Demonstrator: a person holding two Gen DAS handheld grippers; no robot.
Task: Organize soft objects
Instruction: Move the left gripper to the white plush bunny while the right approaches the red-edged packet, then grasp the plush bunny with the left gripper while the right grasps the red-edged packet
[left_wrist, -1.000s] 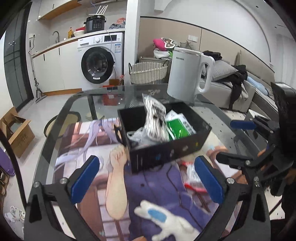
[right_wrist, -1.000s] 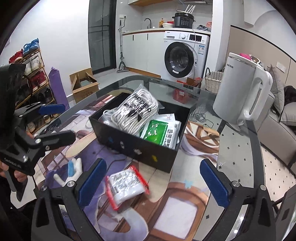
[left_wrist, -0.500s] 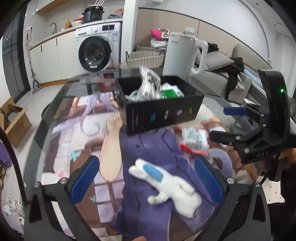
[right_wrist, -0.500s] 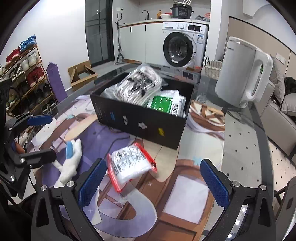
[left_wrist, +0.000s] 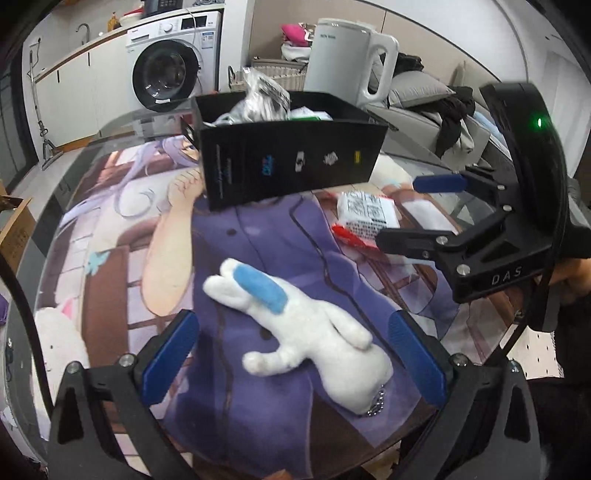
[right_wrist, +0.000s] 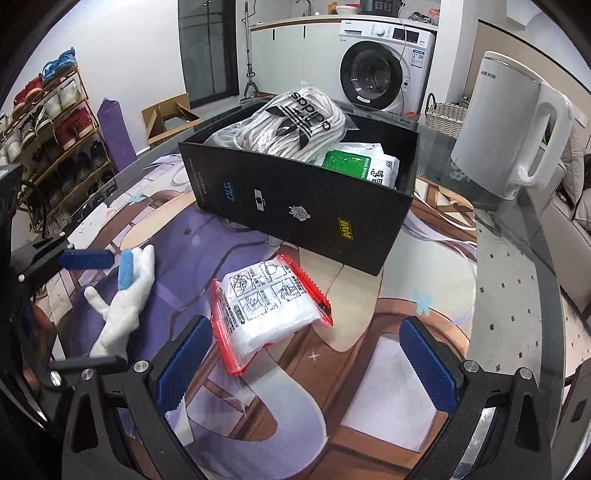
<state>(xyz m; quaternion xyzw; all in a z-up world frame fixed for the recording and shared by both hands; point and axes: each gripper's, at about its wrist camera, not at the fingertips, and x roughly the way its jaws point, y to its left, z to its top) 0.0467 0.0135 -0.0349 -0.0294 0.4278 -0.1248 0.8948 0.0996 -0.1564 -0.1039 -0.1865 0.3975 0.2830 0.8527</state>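
A white plush rabbit with a blue ear lies on the printed mat, partly between the fingers of my open left gripper. From the right wrist view the same rabbit lies at the left. A clear packet with red edges lies just ahead of my open right gripper, near its left finger; the packet also shows in the left view, beside the right gripper. Behind both stands a black box holding a bagged white cord bundle and a green-and-white pack.
A white electric kettle stands at the box's right on the glass table. Beyond the table are a washing machine, a shoe rack, a cardboard carton and a sofa.
Both grippers have drawn back and dropped lower towards the mat. The rabbit now lies between the left gripper's fingers, and the red-edged packet sits closer to the right gripper's.
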